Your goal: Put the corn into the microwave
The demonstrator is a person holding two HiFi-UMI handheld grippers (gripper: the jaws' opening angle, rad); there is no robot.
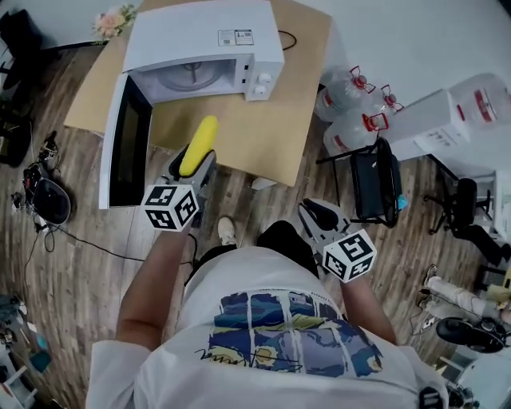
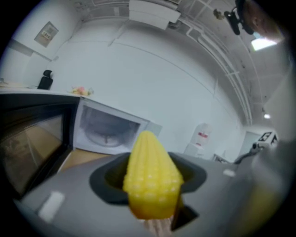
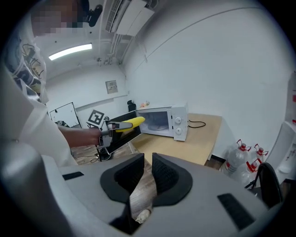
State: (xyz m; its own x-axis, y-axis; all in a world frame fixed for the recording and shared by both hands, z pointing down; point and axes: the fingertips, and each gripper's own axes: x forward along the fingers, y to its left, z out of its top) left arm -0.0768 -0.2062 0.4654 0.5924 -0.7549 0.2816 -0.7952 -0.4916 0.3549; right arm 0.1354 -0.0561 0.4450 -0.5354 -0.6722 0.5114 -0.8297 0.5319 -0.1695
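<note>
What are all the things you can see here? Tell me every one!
microwave: one, white, on the table, door open
table: one, light wood, by the wall
corn: one, yellow, in front of the microwave
water jugs: two, clear with red caps, floor right of table
chair: one, black, beside the jugs
flowers: one bunch, pink, near table's far corner
left gripper: one, grey, shut on the corn
right gripper: one, grey, jaws slightly apart, empty
</note>
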